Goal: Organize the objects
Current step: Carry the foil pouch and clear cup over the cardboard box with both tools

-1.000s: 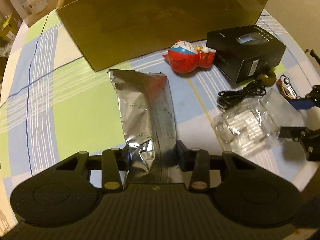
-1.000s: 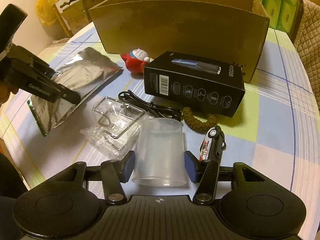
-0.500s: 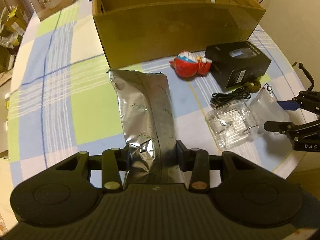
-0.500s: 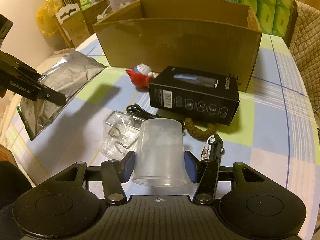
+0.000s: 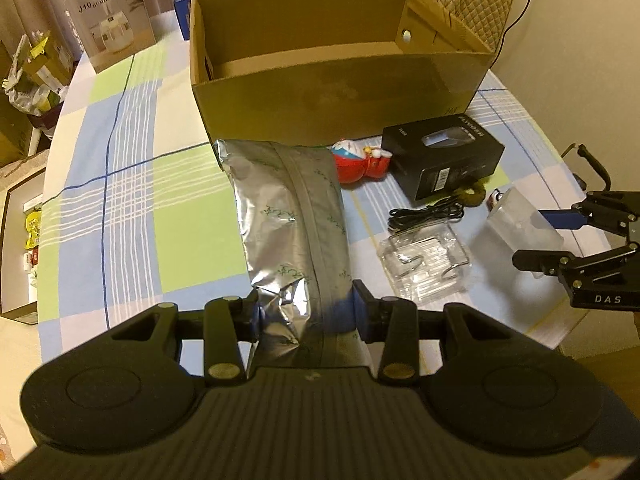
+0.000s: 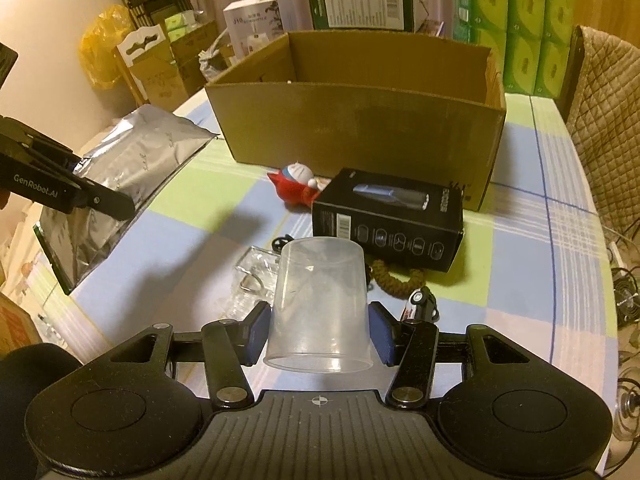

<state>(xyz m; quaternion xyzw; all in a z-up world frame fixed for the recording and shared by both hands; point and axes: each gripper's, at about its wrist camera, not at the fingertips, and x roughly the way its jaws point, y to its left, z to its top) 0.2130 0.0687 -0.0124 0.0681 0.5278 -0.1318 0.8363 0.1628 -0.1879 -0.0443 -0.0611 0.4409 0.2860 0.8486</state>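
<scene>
My left gripper (image 5: 306,314) is shut on the near end of a silver foil pouch (image 5: 288,216), held above the checked tablecloth; the same pouch (image 6: 120,176) hangs at the left of the right wrist view. My right gripper (image 6: 318,334) is shut on an upturned clear plastic cup (image 6: 320,304), also seen as a cup (image 5: 516,224) at the right of the left wrist view. An open cardboard box (image 5: 336,64) stands behind, also seen as the box (image 6: 360,120); what shows of its inside is bare.
On the table lie a red and white toy figure (image 6: 298,184), a black product box (image 6: 392,220), a black cable (image 5: 426,214), a clear plastic package (image 5: 426,260), a braided cord (image 6: 390,280) and a toy car (image 6: 420,304). A quilted chair (image 6: 600,128) stands at the right.
Both grippers have risen with the pouch and the cup, so the table looks farther off. The inside of the cardboard box has come into view.
</scene>
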